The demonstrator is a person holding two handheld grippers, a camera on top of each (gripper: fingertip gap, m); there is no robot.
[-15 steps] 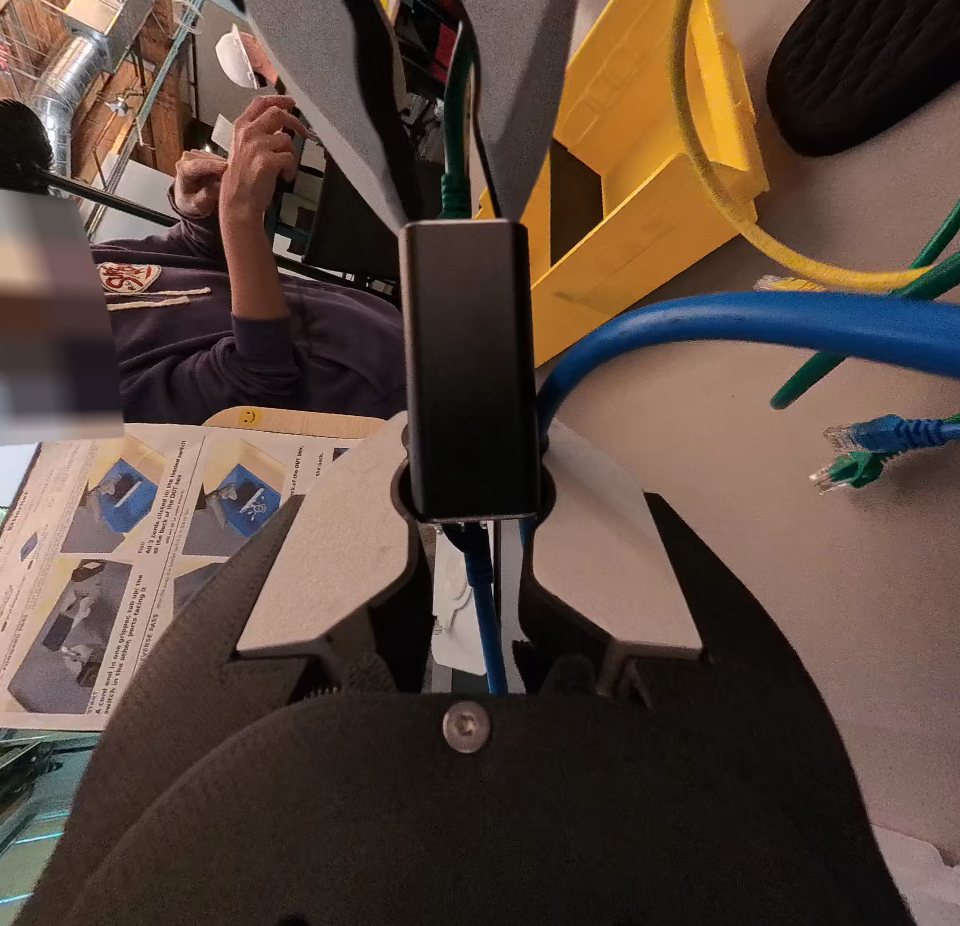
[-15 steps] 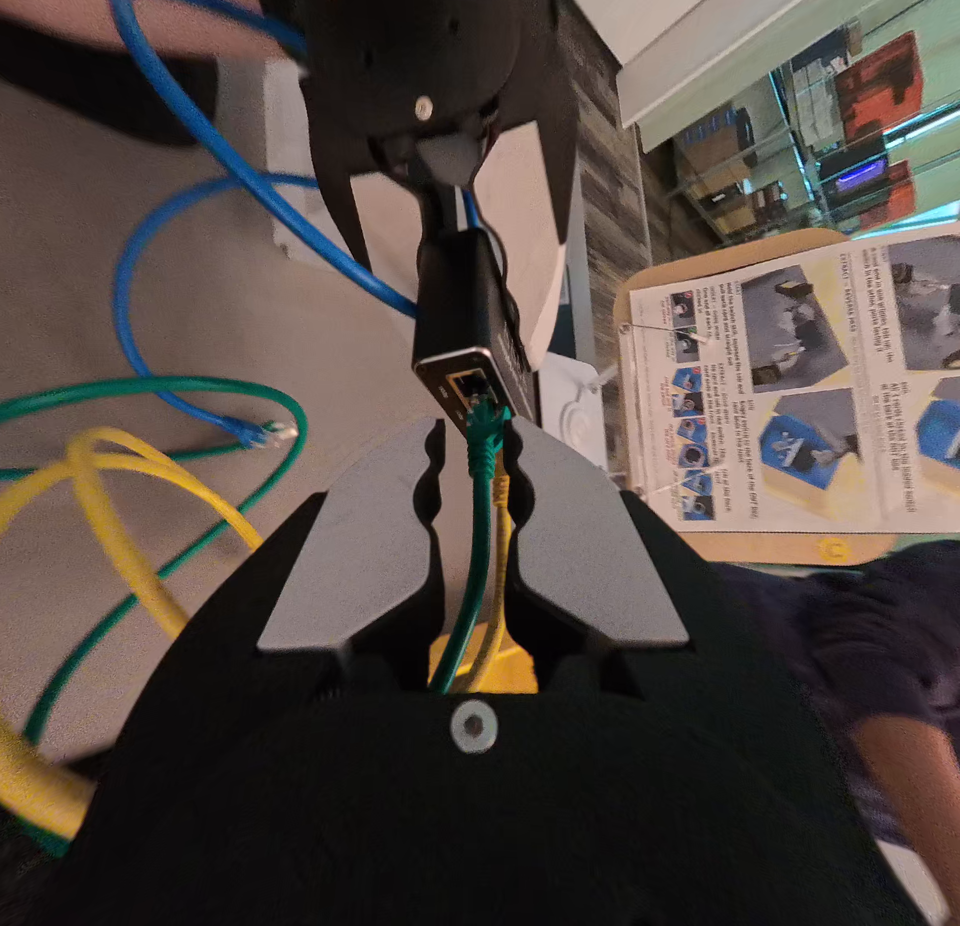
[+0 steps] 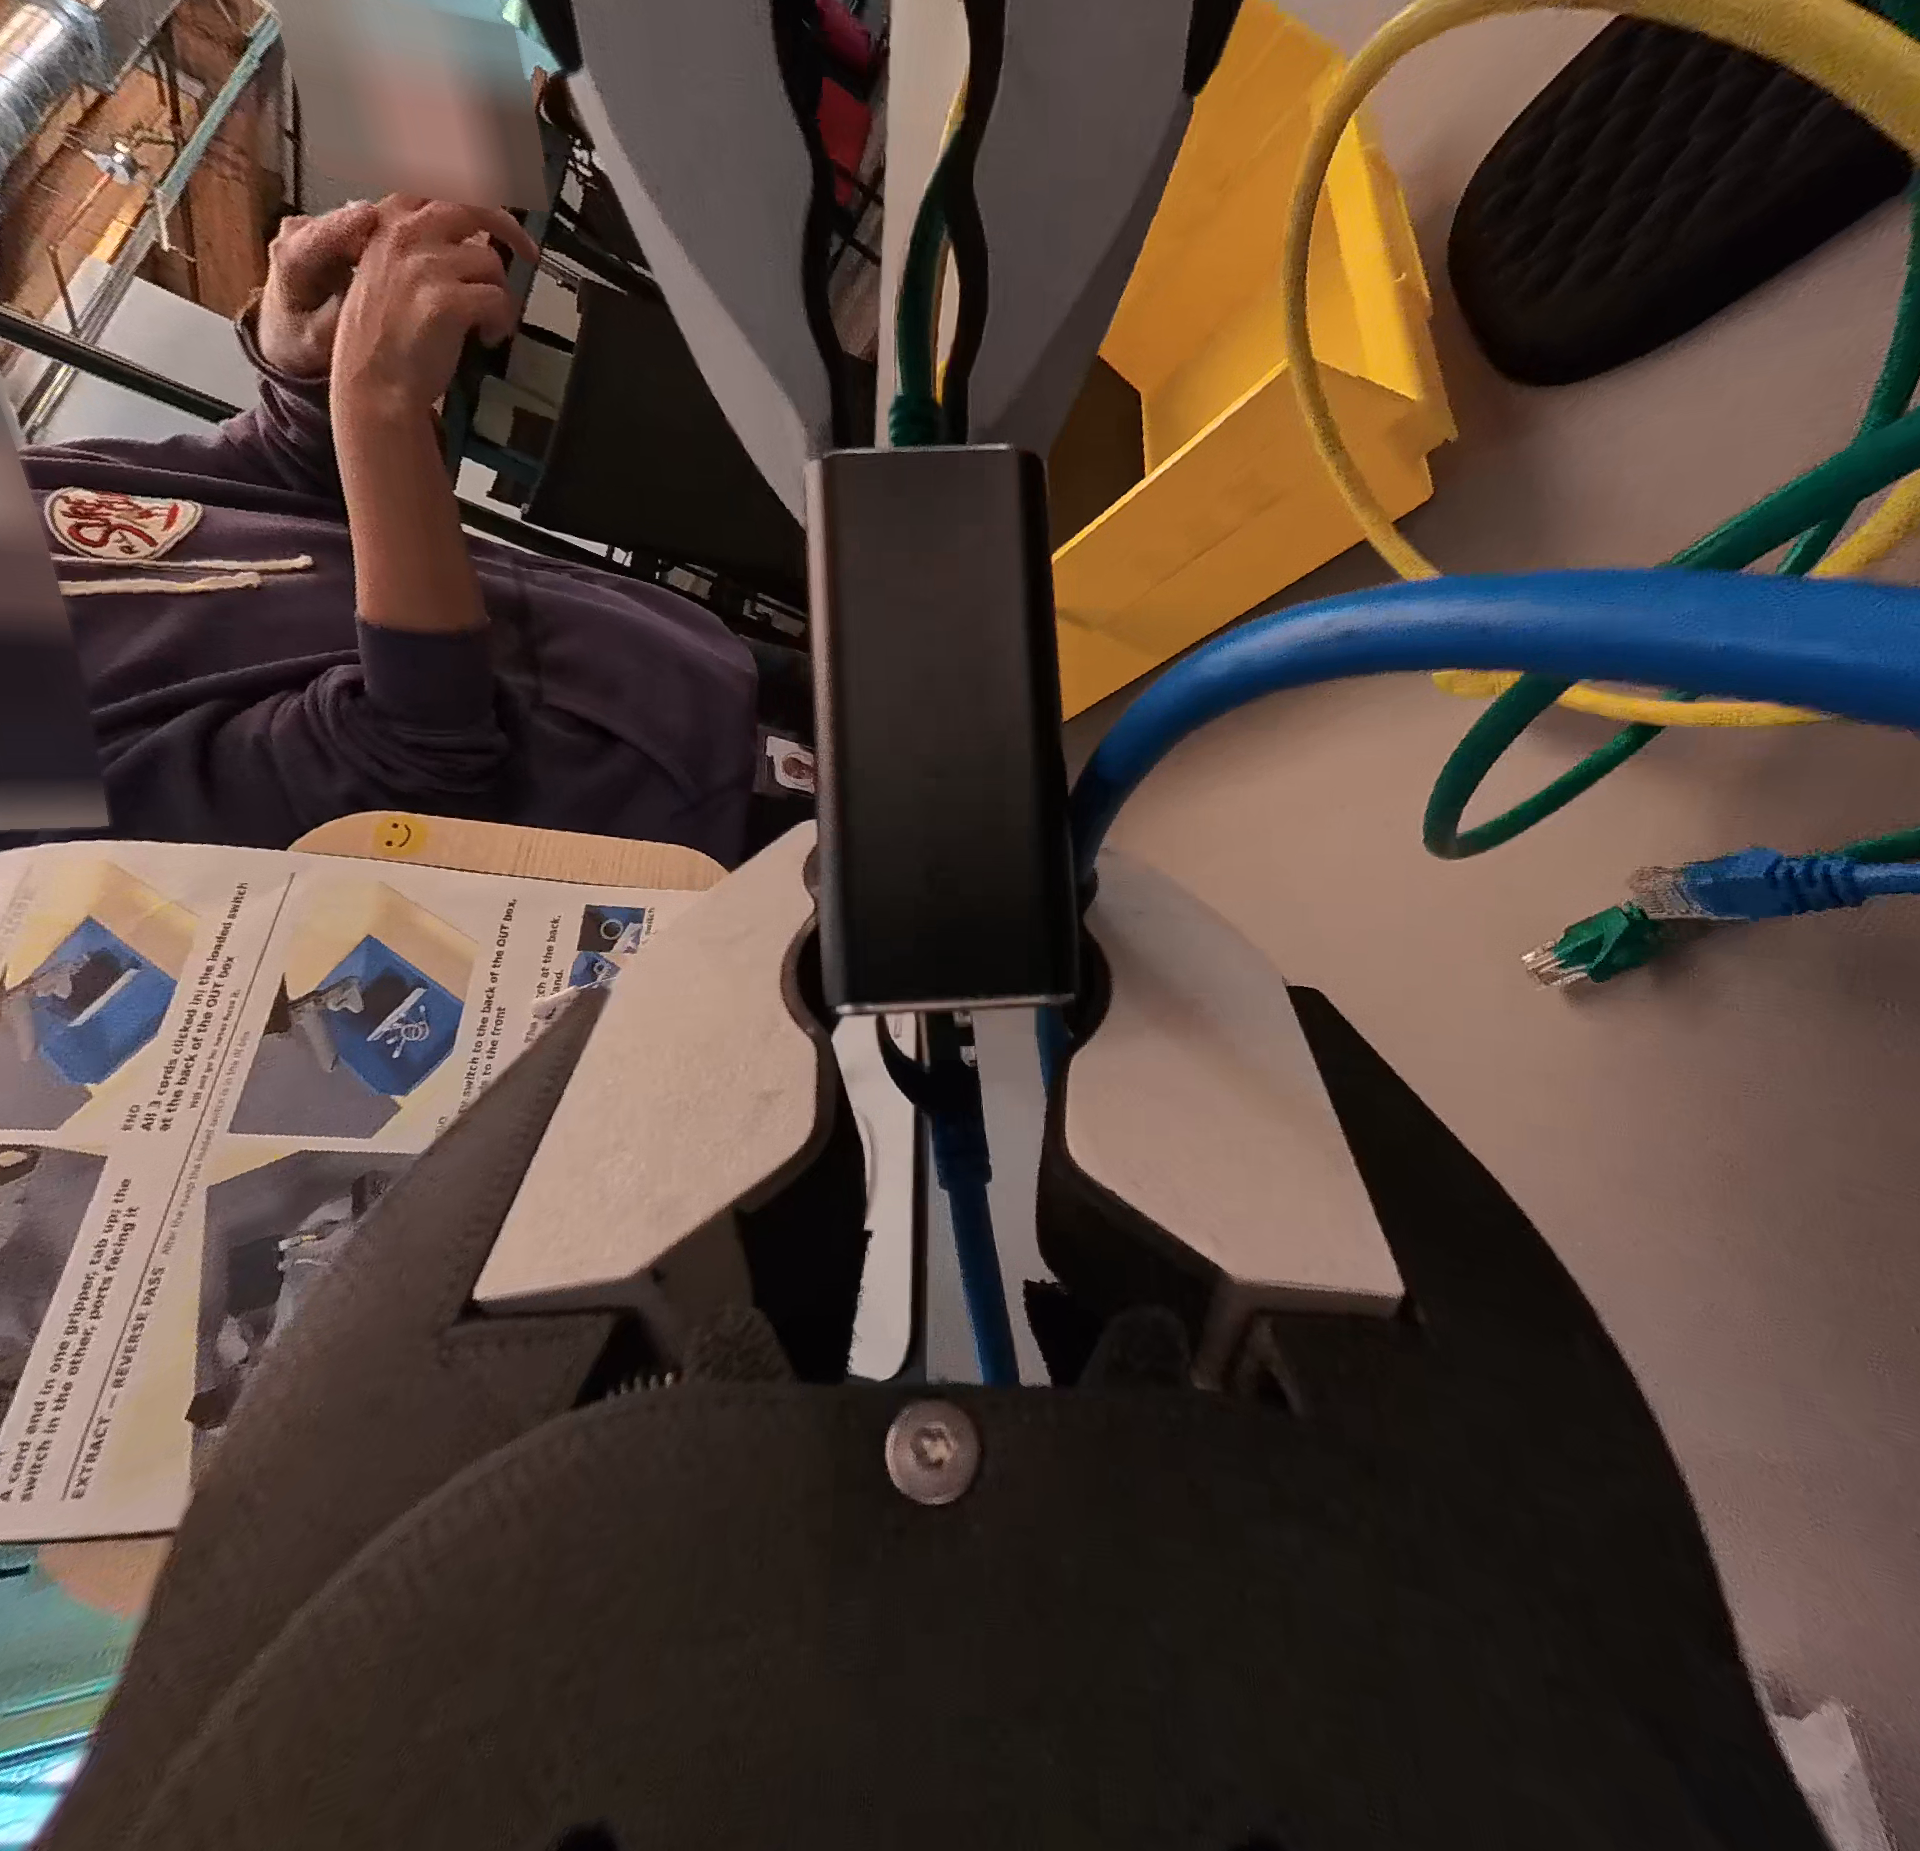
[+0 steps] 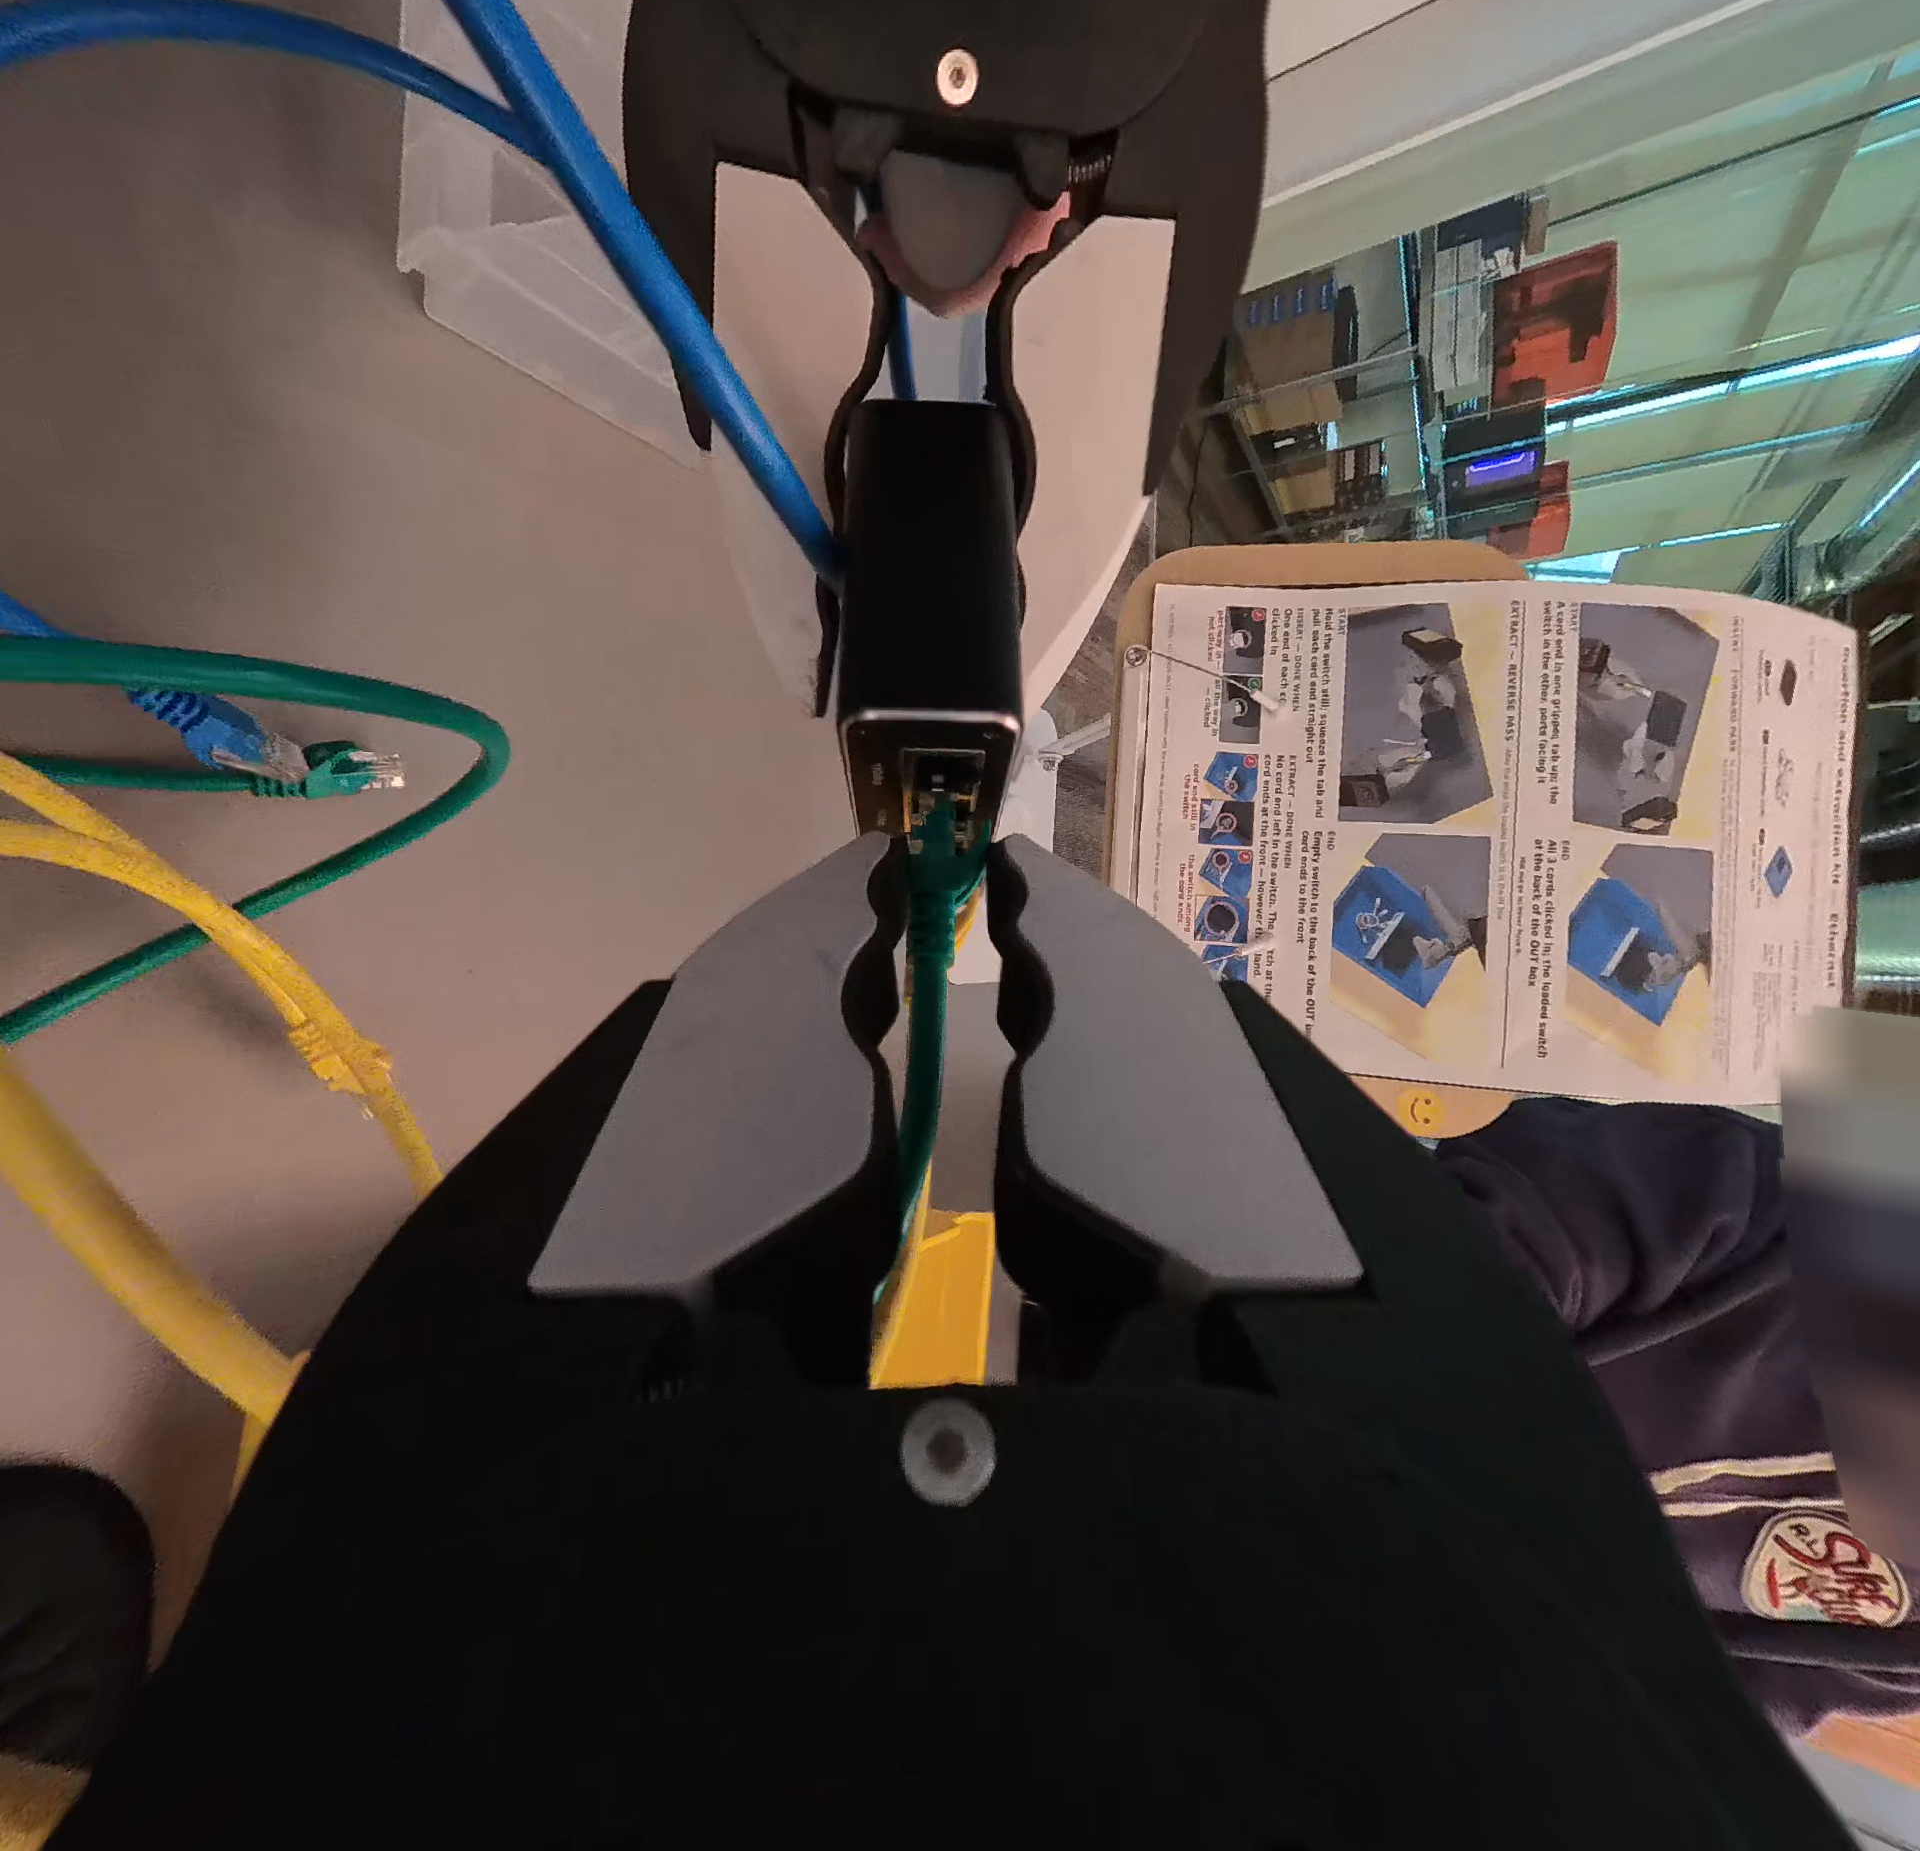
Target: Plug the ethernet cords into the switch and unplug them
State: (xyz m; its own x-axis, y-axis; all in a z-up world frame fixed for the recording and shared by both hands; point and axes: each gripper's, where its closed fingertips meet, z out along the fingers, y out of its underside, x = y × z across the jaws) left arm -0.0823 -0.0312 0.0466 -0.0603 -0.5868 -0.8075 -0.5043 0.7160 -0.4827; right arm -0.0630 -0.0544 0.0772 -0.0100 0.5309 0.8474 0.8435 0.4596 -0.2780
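Right now the left gripper point(image 3: 940, 980) is clamped on the switch point(image 4: 928, 606), its long axis in line with the green cord point(image 4: 925, 980), whose plug sits in the port; right gripper point(image 4: 940, 856) jaws slightly apart around it.

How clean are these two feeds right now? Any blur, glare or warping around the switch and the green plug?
Left wrist view: switch sharp, the blue cable crossing close to the lens is soft, edges bend with fisheye. Right wrist view: green plug at the port is crisp, no glare on it; the yellow cable near the lens blurs, and the background lights are bright.
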